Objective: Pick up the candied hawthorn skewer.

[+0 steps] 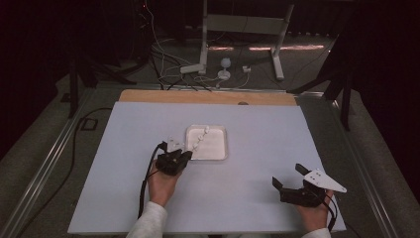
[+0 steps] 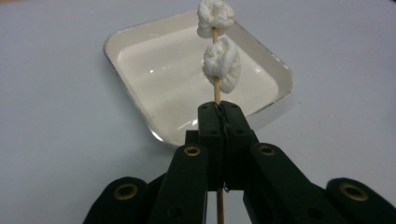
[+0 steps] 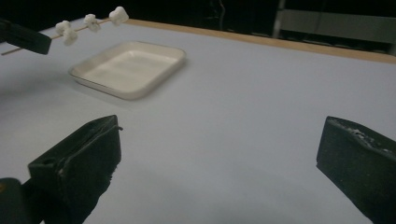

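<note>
Right tool (image 1: pixel 288 179) sits low at the near right of the worktop (image 1: pixel 267 129), jaws spread wide, nothing between them. Left tool (image 2: pixel 218 109) pressed together on a thin wooden skewer (image 2: pixel 216 88), pinching it just below the lowest marshmallow. Skewer carries white marshmallows (image 2: pixel 222 63), three countable in the right gripper view. Skewer held raised, its loaded end over the white rectangular tray (image 2: pixel 140 42); not touching it. Tray lies mid-worktop, well apart from right tool.
</note>
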A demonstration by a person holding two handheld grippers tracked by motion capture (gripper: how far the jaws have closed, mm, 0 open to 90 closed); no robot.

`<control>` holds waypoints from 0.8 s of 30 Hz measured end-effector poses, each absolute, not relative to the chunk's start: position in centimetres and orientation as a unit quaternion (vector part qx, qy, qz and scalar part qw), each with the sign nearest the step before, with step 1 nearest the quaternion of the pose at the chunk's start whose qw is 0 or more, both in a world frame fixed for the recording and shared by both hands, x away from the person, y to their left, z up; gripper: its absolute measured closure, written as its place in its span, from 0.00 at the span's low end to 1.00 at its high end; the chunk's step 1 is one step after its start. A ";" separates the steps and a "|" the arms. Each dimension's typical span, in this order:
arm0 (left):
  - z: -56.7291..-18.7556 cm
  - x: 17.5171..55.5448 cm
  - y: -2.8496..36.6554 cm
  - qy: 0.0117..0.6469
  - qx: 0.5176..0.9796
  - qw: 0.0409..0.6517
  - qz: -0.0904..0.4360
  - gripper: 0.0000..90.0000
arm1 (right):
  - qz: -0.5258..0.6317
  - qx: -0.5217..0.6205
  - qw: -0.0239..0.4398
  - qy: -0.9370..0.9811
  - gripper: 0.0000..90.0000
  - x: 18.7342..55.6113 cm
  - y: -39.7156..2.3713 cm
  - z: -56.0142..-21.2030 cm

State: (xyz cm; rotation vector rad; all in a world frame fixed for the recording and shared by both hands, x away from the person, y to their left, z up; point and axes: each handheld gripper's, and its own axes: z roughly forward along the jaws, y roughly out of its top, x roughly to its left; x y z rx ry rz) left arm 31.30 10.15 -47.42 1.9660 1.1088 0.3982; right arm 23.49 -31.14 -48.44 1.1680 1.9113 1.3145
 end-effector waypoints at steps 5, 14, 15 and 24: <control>-46.9 29.5 11.3 0.422 0.778 0.435 0.166 1.00 | 0.512 0.408 0.256 0.711 0.00 23.9 -29.8 -47.0; -46.8 27.7 12.2 0.397 0.779 0.460 0.154 1.00 | 0.533 0.361 0.223 0.731 0.00 27.1 -25.2 -44.2; -46.8 27.5 12.4 0.396 0.778 0.464 0.150 1.00 | 0.536 0.357 0.220 0.733 0.00 27.5 -24.6 -43.9; -46.2 26.4 12.6 0.357 0.780 0.489 0.160 1.00 | 0.565 0.357 0.145 0.730 0.04 31.2 -20.2 -42.3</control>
